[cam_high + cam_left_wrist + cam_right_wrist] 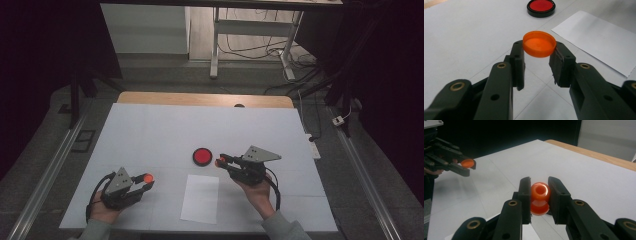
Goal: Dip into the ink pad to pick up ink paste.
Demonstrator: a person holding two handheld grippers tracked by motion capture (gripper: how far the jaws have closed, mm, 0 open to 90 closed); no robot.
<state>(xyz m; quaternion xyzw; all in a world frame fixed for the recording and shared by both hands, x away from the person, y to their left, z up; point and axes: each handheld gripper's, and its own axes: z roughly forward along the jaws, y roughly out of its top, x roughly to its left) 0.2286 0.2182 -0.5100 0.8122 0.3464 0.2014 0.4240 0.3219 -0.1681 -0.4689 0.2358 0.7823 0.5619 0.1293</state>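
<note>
My left gripper (pixel 144 181) is at the table's front left, shut on a shallow orange cap (pixel 148 177). In the left gripper view the cap (pixel 539 43) sits hollow side up between the jaw tips. My right gripper (pixel 220 161) is right of centre, shut on a small rounded orange piece (pixel 218 162). In the right gripper view this piece (pixel 540 198) has a hole in its top and is held clear of the table. A round black dish with a red pad (pixel 202 156) lies just left of the right gripper's tips. A white paper sheet (pixel 200 198) lies in front of the pad.
The white table top (pixel 150 130) ends in a wooden strip (pixel 205 99) at the far side. A white power strip (pixel 313 145) lies off the right edge. Desk legs and cables stand on the floor beyond.
</note>
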